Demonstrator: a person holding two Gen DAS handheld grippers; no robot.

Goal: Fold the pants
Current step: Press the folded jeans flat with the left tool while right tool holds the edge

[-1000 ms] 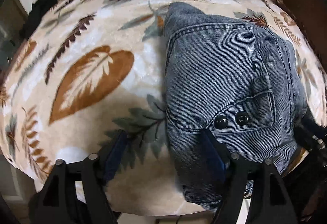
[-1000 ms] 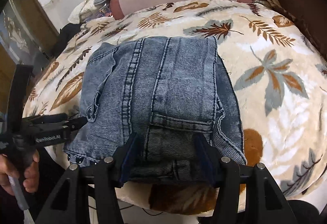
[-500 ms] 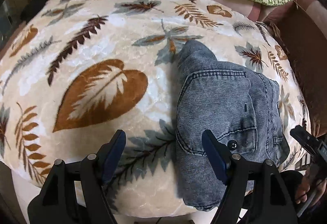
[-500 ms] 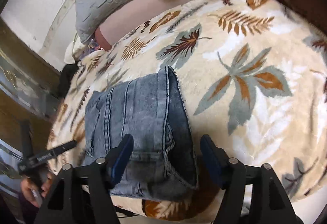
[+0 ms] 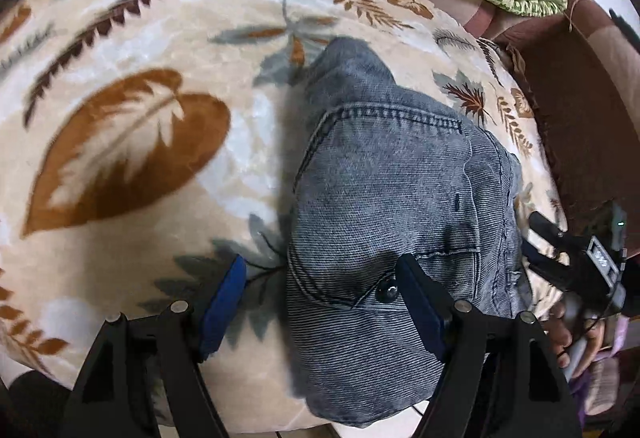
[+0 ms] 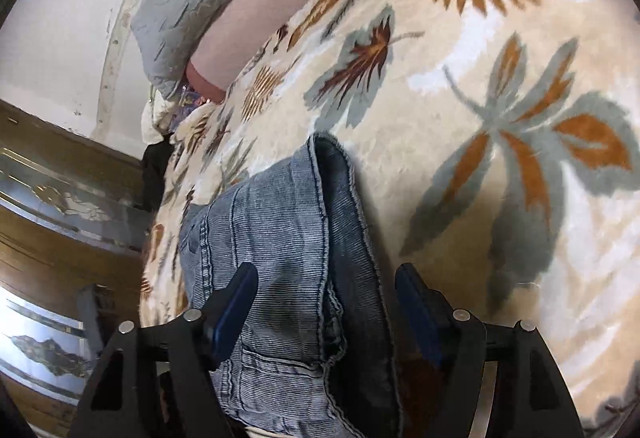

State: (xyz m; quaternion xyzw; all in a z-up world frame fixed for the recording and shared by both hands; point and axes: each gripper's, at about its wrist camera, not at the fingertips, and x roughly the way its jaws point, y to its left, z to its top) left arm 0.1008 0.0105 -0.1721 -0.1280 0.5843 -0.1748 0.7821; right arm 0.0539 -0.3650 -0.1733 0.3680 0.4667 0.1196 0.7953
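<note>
step: tidy folded pants (image 5: 392, 206) | place: near edge of bed (image 5: 132, 50) | left tongs (image 5: 320, 302): wide, empty | right tongs (image 6: 324, 310): wide, straddling pants' edge, unpressed | advice: square edges gently, avoid dragging layers

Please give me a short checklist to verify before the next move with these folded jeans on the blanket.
1. Jeans folded into a compact bundle: ok.
2. Jeans fully on the blanket: not ok, the near end hangs over the bed edge.
3. Left gripper free of cloth: ok, fingers apart, gripping nothing.
4. Right gripper released: ok, fingers spread, not pressing the jeans.
5. Layers even at the side edge: cannot tell.
</note>
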